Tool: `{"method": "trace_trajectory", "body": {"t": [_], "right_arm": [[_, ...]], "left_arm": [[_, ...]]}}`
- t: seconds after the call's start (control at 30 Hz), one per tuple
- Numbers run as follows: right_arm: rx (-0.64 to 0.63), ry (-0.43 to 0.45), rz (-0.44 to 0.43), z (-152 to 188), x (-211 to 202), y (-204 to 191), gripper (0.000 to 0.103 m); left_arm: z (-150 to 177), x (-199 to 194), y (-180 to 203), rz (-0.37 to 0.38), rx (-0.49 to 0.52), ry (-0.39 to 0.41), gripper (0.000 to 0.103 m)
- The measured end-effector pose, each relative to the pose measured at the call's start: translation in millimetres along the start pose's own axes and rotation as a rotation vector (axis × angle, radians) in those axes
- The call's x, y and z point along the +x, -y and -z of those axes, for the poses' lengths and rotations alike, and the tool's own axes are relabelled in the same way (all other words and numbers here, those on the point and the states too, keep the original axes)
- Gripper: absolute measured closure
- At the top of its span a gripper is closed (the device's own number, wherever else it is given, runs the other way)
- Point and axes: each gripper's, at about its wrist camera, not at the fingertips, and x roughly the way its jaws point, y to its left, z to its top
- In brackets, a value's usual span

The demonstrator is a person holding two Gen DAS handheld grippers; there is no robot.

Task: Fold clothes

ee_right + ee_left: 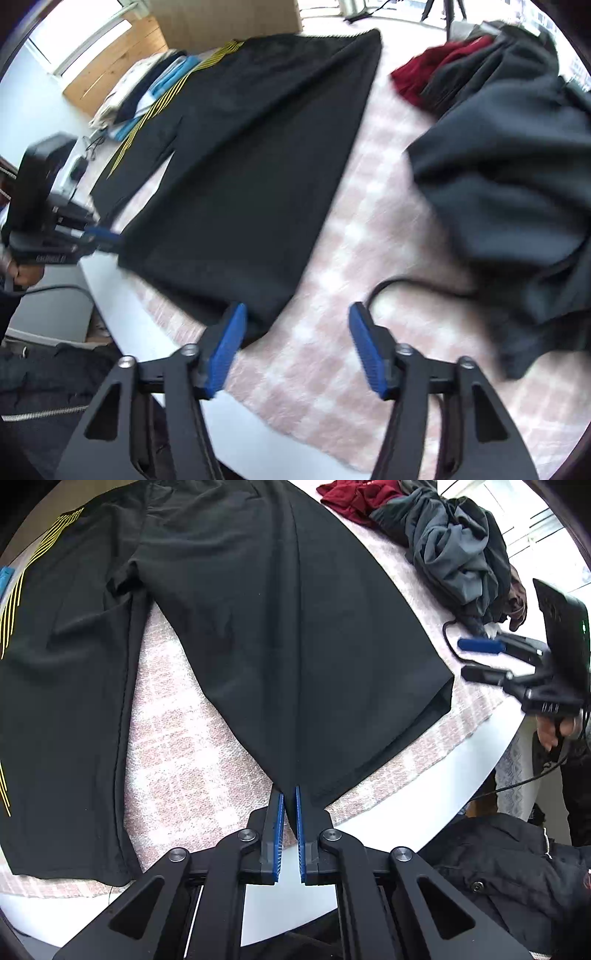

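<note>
Black shorts [229,620] with yellow side stripes [14,602] lie spread flat on a pink checked cloth [184,746]. My left gripper [290,794] is shut on the hem corner of the right leg, at the near edge. The shorts also show in the right wrist view [251,166], where the left gripper [107,236] pinches their corner. My right gripper [297,317] is open and empty, just above the cloth beside the leg's other hem corner; it shows in the left wrist view [469,657] at the right.
A heap of grey [517,192] and dark red clothes [424,77] lies at the far right of the round white table [424,775]. A black cable [399,286] runs beside it. Folded clothes [147,92] are stacked at the far left.
</note>
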Motion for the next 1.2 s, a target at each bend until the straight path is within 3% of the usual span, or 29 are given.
{"method": "trace_trajectory", "body": {"t": [0.07, 0.17, 0.2, 0.23, 0.3, 0.43, 0.5, 0.73, 1.2], "right_arm": [[-0.021, 0.015, -0.003, 5.6, -0.5, -10.2, 0.052], [-0.091, -0.008, 0.084, 4.7, 9.8, -25.1, 0.052], [-0.105, -0.022, 0.13, 3.7, 14.8, -28.3, 0.06], [-0.117, -0.036, 0.175, 2.8, 19.2, -31.0, 0.081], [-0.062, -0.042, 0.223, 7.8, 9.3, -20.7, 0.088], [0.103, -0.035, 0.253, 24.9, -22.7, 9.2, 0.086], [0.133, -0.022, 0.208, 30.2, -31.8, 13.0, 0.086], [-0.027, -0.011, 0.159, 27.4, -20.6, -31.2, 0.086], [-0.029, -0.054, 0.213, 16.8, -3.1, -26.8, 0.088]], "left_arm": [[1.6, 0.6, 0.1, 0.009, -0.009, -0.003, 0.099], [-0.2, 0.5, -0.7, 0.006, -0.012, -0.007, 0.099], [-0.9, 1.5, -0.2, 0.007, -0.011, -0.009, 0.099], [-1.6, 3.0, 0.6, 0.009, -0.01, -0.012, 0.099], [-1.3, 2.7, 0.6, 0.003, -0.008, -0.013, 0.098], [2.8, -6.3, 0.9, -0.003, -0.019, 0.012, 0.099], [5.6, -10.7, 3.0, 0.008, -0.025, 0.024, 0.099], [4.4, 4.2, 37.4, 0.005, 0.093, -0.006, 0.094], [6.8, -1.3, 17.0, 0.032, 0.089, -0.013, 0.094]]}}
